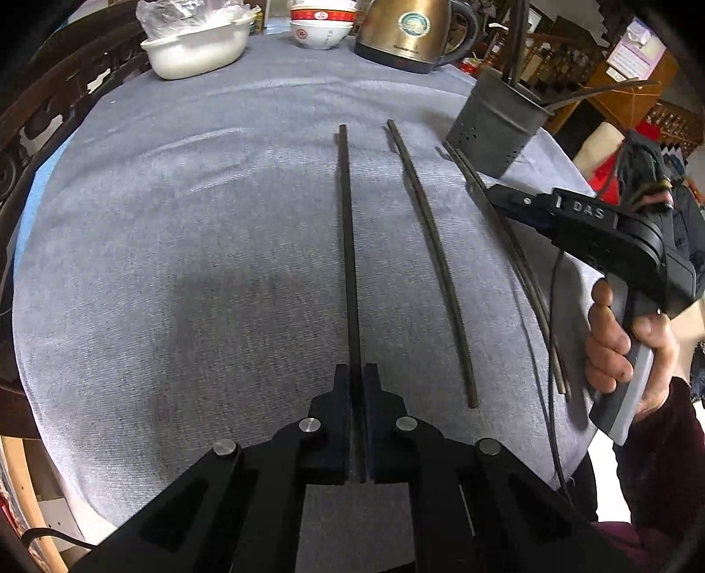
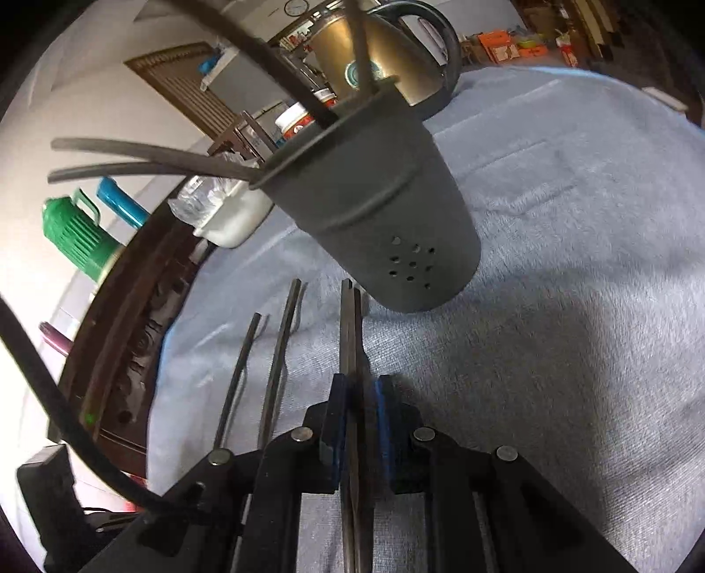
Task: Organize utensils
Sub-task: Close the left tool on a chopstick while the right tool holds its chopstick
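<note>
Dark chopsticks lie on the grey cloth. My left gripper [image 1: 358, 372] is shut on one chopstick [image 1: 348, 247] that points away from me. A second chopstick [image 1: 434, 260] lies loose to its right. A pair of chopsticks [image 1: 506, 247] lies further right, and my right gripper [image 2: 358, 383] straddles that pair [image 2: 351, 326] with a small gap on the right side; it also shows in the left wrist view [image 1: 498, 196]. A dark grey perforated utensil holder [image 2: 383, 220] stands just beyond the pair, with several chopsticks in it; it shows at the right in the left wrist view [image 1: 495, 128].
A white basin [image 1: 198, 48], stacked bowls [image 1: 319, 26] and a brass kettle [image 1: 410, 33] stand at the table's far edge. A dark carved wooden rail [image 1: 53, 101] borders the left side. A cable [image 1: 553, 352] hangs by my right hand.
</note>
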Demonstrator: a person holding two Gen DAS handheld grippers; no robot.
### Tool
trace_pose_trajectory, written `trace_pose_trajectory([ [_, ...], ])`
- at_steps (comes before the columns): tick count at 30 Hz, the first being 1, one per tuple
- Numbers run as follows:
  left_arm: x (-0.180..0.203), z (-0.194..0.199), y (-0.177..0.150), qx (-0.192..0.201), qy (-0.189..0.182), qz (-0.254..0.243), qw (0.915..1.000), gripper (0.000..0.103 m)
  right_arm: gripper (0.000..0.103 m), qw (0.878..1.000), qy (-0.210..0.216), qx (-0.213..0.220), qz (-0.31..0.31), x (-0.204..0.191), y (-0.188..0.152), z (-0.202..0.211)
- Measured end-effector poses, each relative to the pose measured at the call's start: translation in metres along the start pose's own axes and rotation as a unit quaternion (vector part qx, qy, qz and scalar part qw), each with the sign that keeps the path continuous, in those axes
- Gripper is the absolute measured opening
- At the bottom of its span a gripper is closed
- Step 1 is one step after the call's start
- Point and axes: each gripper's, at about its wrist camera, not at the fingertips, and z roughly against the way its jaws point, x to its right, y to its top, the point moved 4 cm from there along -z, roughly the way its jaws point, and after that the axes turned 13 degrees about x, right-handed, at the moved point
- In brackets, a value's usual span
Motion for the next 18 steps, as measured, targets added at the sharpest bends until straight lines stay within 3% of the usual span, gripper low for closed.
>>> trace_pose_trajectory([
  [8,0.003,0.006,0.004,0.003,-0.016,-0.008,0.9998,0.006,0.012,0.999,-0.03,-0.009,0.006,0.006,0.005,0.0],
  [13,-0.005,0.017,0.004,-0.006,-0.026,-0.011,0.9996,0.024,0.015,0.997,-0.058,-0.036,0.042,-0.008,0.005,-0.005],
  [18,-0.013,0.023,0.017,0.001,-0.026,-0.006,0.9996,0.024,0.015,0.992,-0.083,-0.058,0.073,-0.021,0.012,-0.021],
])
